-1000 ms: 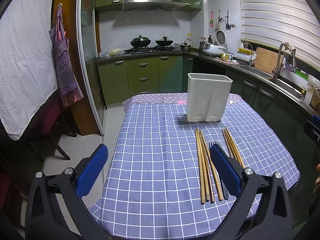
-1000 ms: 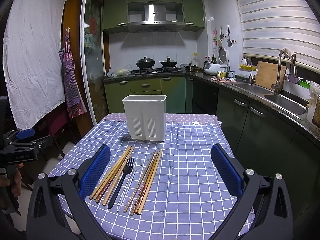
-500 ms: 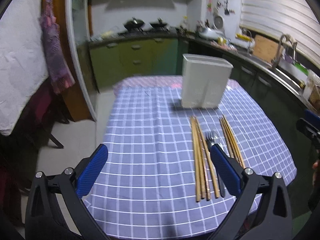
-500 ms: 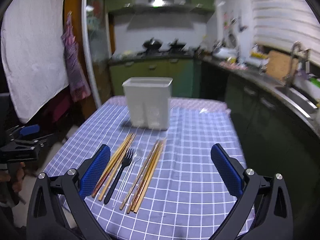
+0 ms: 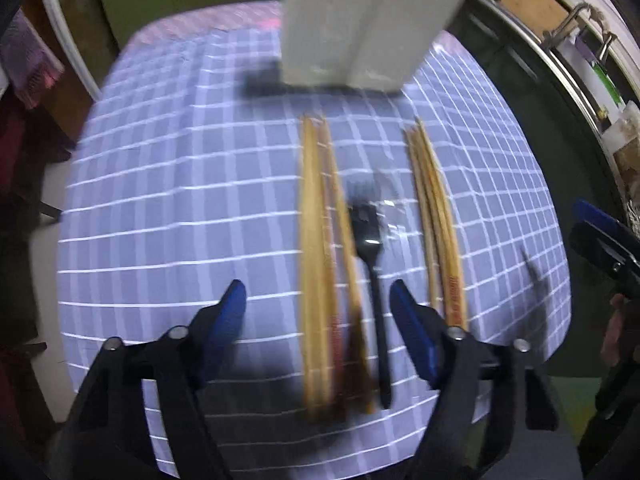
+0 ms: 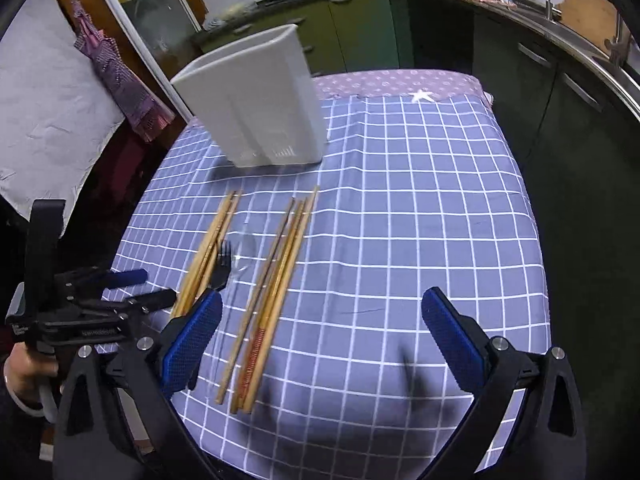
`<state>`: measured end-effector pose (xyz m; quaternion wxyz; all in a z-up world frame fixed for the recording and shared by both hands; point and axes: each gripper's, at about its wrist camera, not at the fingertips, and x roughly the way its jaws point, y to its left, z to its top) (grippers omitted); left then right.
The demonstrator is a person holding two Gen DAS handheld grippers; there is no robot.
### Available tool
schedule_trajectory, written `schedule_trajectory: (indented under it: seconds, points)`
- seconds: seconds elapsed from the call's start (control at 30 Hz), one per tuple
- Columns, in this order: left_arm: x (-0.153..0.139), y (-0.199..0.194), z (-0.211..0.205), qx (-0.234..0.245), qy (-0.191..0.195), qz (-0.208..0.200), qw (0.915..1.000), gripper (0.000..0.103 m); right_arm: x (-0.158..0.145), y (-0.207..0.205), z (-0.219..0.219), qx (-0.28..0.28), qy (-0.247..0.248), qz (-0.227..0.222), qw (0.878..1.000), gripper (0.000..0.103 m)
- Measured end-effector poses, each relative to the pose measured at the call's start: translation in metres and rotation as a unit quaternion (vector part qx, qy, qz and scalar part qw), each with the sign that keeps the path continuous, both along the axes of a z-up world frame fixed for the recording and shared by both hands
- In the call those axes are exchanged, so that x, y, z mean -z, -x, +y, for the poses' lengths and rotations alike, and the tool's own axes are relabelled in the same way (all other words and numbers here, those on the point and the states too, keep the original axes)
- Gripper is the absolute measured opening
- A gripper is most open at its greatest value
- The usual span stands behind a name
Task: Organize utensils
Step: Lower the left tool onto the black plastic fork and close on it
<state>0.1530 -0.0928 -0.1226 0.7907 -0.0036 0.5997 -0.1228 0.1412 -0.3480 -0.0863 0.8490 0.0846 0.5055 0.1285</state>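
The left tool (image 5: 316,312) points down over wooden chopsticks (image 5: 320,264) and a black plastic fork (image 5: 370,248), jaws closing, apparently touching nothing through the blur. The right tool (image 6: 322,320) gapes empty above the checked surface (image 6: 420,208), near a white ribbed holder (image 6: 256,100).

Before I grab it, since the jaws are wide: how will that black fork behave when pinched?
The black fork looks thin and plastic, so probably light and slightly bendy. It lies flat on the tablecloth against chopsticks, so it may slide or drag them.
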Motion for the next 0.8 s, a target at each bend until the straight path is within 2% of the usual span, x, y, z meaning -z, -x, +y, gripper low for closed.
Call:
schedule_trajectory:
  seconds: [0.07,0.13,0.2,0.37,0.8]
  points:
    - [0.001,-0.001,-0.014,0.010,-0.002,0.007,0.9999,0.063,0.001,0.000,-0.005,0.004,-0.007,0.010,1.000,0.099]
    - [0.002,-0.004,-0.024,0.014,-0.010,0.012,0.9998,0.053,0.000,-0.001,-0.008,0.003,-0.004,0.012,1.000,0.098]
    - [0.006,-0.007,-0.031,0.014,-0.021,0.022,0.9994,0.039,0.000,0.000,-0.008,0.000,0.005,0.005,1.000,0.098]
    - [0.008,-0.009,-0.034,0.013,-0.019,0.044,0.9988,0.017,-0.002,0.002,-0.006,-0.011,0.004,-0.003,1.000,0.098]
    - [0.030,-0.024,-0.063,0.013,-0.042,0.071,0.9965,0.013,-0.003,0.002,-0.007,-0.018,-0.001,-0.006,1.000,0.098]
